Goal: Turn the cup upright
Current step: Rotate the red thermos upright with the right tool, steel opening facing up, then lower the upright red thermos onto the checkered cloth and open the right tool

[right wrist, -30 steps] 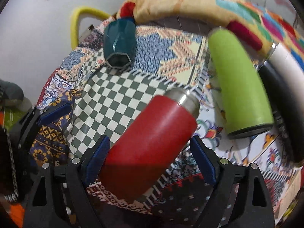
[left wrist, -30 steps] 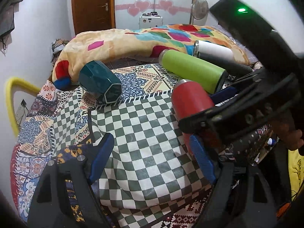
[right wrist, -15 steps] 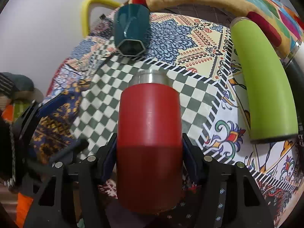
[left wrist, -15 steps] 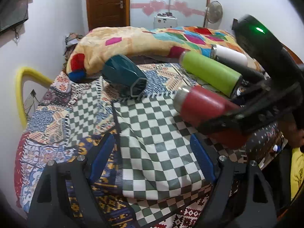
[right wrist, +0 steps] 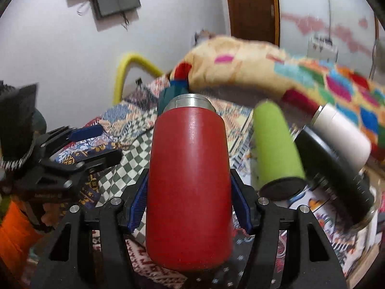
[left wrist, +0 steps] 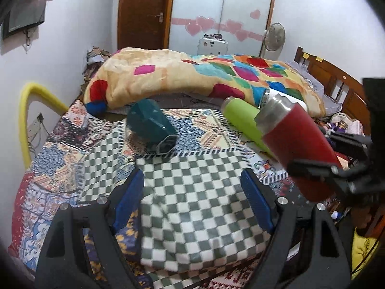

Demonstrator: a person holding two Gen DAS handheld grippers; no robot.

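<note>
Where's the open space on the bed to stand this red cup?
Free: the checkered cloth ahead of the open left tongs, bordered behind by the teal cup. Crowded: the right side, where the green bottle, black bottle and white bottle lie beside the red cup held in the right tongs.

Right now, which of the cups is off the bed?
The red cup, gripped between the right gripper fingers and lifted. The green cup, white cup and teal cup lie on their sides.

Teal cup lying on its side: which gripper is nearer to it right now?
Left. The left gripper hangs open just short of the teal cup; the right gripper, clamping the red bottle, is farther off to the side.
</note>
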